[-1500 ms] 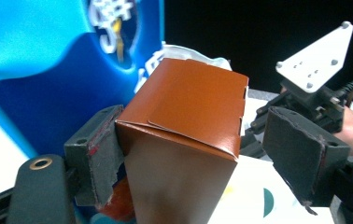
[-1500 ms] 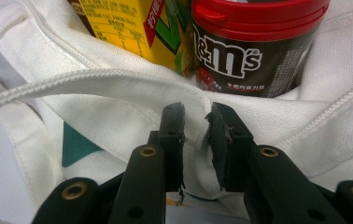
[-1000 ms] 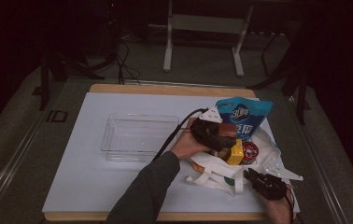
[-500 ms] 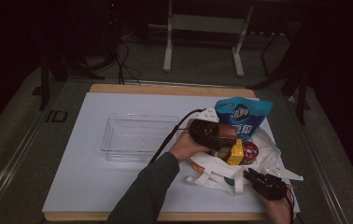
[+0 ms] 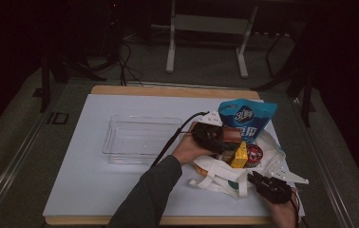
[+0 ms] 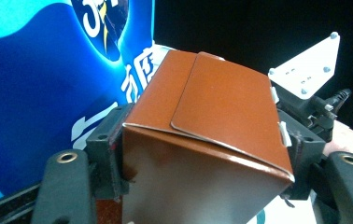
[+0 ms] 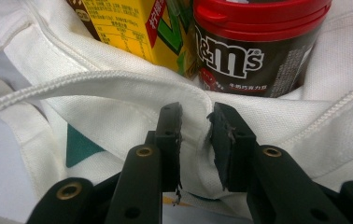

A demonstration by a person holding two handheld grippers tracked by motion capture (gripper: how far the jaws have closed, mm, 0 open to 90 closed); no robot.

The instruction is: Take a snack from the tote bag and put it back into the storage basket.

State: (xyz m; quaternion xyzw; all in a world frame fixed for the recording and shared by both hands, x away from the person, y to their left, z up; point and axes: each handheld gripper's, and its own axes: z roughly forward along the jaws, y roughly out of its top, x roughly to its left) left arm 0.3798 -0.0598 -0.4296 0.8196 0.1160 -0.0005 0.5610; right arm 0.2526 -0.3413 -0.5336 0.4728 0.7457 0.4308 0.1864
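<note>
While clamped by pads, brown box [image 6: 202,140]

left gripper [image 5: 218,138]: black body w/ a black cable [image 5: 175,137] trailing off it, black jaws w/ brass-ringed screw holes in the left gripper view. right gripper [image 5: 263,183]: black too, w/ worn, frayed pads [image 7: 171,126] and a white three-cornered plate [image 6: 307,70] studded w/ small screws. dark grey-green sleeve [image 5: 144,194] on the person's left arm.
</note>
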